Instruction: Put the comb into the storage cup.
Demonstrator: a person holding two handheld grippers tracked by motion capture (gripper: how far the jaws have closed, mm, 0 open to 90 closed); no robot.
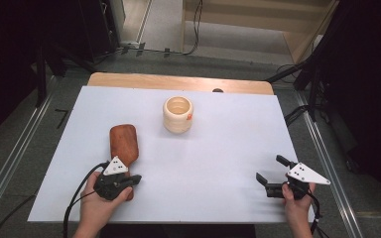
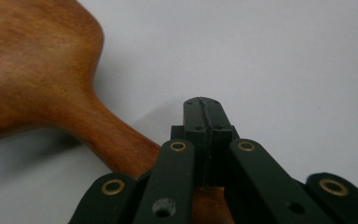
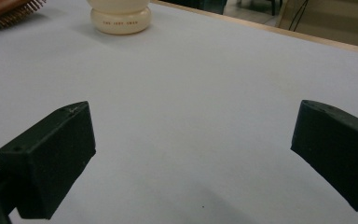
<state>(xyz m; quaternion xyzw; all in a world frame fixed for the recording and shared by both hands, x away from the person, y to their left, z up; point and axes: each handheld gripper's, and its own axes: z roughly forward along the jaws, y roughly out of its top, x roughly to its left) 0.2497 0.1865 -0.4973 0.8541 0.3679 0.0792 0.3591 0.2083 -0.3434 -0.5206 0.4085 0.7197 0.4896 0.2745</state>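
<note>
A brown wooden hairbrush (image 1: 124, 141) lies back-up on the white table sheet (image 1: 218, 148) at the left, its handle pointing toward the person. My left gripper (image 1: 135, 179) hovers over that handle with its jaws pressed together and nothing between them. In the left gripper view the shut left gripper (image 2: 203, 111) stands beside the hairbrush (image 2: 42, 70), whose handle runs under the linkage. A cream ribbed cup (image 1: 178, 114) stands upright near the middle back. My right gripper (image 1: 272, 171) rests at the front right with its jaws wide apart; the right gripper view shows the right gripper (image 3: 193, 154) over bare sheet.
In the right gripper view the cup's (image 3: 121, 18) base and the hairbrush's (image 3: 7, 8) bristles sit at the far top left. A wooden tabletop edge (image 1: 178, 82) shows behind the sheet. Cables and dark stands surround the table.
</note>
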